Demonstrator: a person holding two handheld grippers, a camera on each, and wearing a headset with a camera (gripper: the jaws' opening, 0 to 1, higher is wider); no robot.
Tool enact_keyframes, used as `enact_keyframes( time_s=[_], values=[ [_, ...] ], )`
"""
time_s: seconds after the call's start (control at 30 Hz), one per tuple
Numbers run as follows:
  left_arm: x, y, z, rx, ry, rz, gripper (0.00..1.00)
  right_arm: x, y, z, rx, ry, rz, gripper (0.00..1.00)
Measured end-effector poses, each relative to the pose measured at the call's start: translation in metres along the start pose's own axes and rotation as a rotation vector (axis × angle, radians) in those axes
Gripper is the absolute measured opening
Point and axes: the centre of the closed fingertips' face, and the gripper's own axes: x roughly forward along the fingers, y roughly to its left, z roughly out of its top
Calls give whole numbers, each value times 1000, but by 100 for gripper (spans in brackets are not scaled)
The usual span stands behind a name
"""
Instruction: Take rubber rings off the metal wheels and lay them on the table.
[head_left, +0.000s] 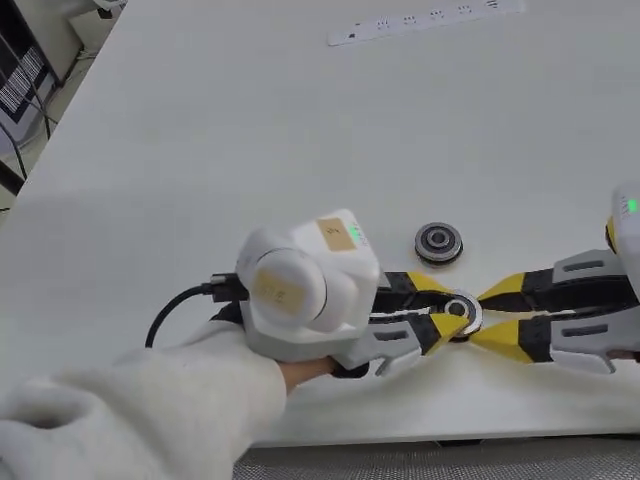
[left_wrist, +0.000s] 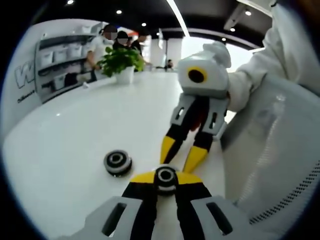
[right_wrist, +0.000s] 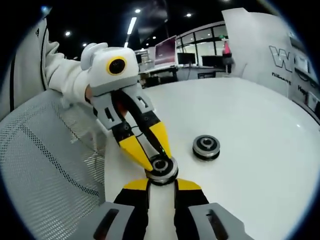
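1. Rubber ring, black, is sitting on the small silver metal wheel between my left gripper's jaws, which are clamping it steady.
2. My right gripper is meeting it tip to tip, jaws slightly apart at the ring's edge; I cannot tell if they are biting.
3. Second ringed metal wheel is lying just beyond both tips on the white table.

Wall shelves, potted plant — ceiling spotlights, mesh chair.

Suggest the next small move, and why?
Probably ease the right tongs back to peel the rubber ring, left tongs holding firm: both look closed on one wheel near the edge of the table, its ring seemingly on. The second wheel lies apart.
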Motion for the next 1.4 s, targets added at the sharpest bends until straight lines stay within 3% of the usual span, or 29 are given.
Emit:
enact_keyframes(
  time_s=[0.17,0.2,0.23,0.3,0.5,0.63,0.77,0.97,1.03,1.07,1.13,1.4],
  values=[
    [0,0,0,-8,-2,0,14,-3,0,0,-21,7,-10,11],
    [0,0,0,-7,0,-1,14,-5,-4,-6,-42,42,-33,3],
    [0,0,0,-8,0,-7,14,-4,-6,-3,-58,23,-43,0],
    [0,0,-1,-4,-1,-6,14,-3,-3,-3,-33,22,-29,0],
    [1,0,-1,7,0,-6,14,-4,-6,-3,-22,35,-56,0],
    [2,0,-2,32,5,-3,14,-7,-11,-3,130,28,-84,0],
    [2,0,-2,30,4,-2,14,-9,-17,0,265,-29,-89,0],
    [2,0,-3,31,3,-3,14,-11,-15,4,471,-102,-21,0],
    [2,0,-3,36,5,-4,14,-12,-11,6,603,-133,54,0],
    [2,0,-3,38,4,-3,14,-12,-15,7,666,-173,59,0],
    [2,0,-3,42,5,0,13,-13,-14,8,730,-204,98,0],
    [2,0,-4,53,14,6,13,-15,-11,12,763,-223,114,0]
  ],
)
